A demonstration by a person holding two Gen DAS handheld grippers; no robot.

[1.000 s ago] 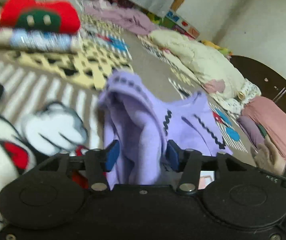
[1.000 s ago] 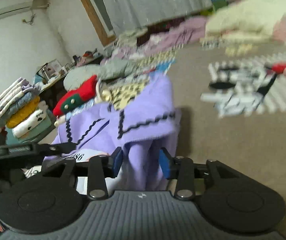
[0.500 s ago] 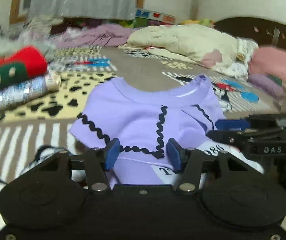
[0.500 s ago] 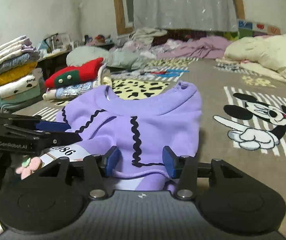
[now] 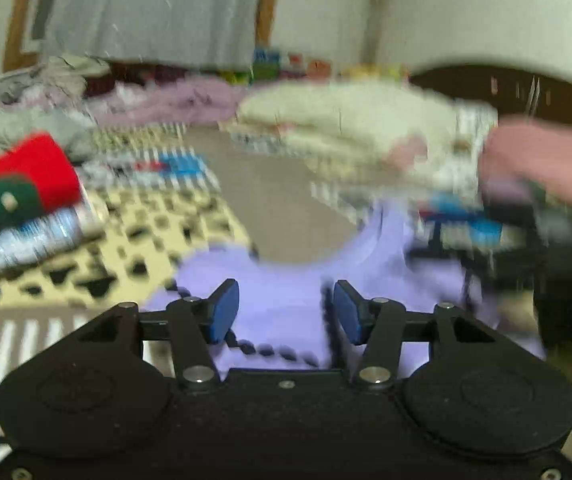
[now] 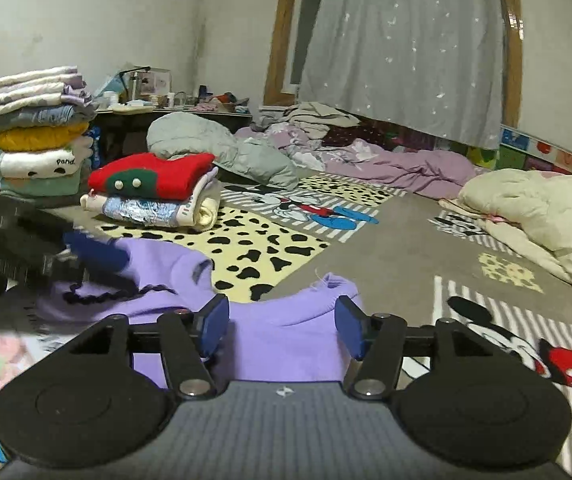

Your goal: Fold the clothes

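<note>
A lilac sweater [image 6: 286, 336] with black zigzag trim lies spread on the cartoon-print floor mat [image 6: 270, 240]. My right gripper [image 6: 282, 324] hovers low over its neck edge, open, with the cloth lying loose under the blue pads. My left gripper [image 5: 286, 310] is also open just above the sweater [image 5: 282, 292]; its view is smeared by motion. In the right wrist view the left gripper [image 6: 98, 256] shows as a dark blur with a blue pad over the sweater's left shoulder.
A folded red-and-green sweater pile [image 6: 154, 178] sits behind the sweater. A tall stack of folded clothes [image 6: 34, 132] stands at far left. A grey bundle [image 6: 222, 148], a purple blanket [image 6: 401, 168] and a cream quilt [image 6: 533, 208] lie further back and right.
The sweater hung bunched between the fingers a second ago and now lies flat on the mat. The right jaws have widened. The left gripper is moving fast.
</note>
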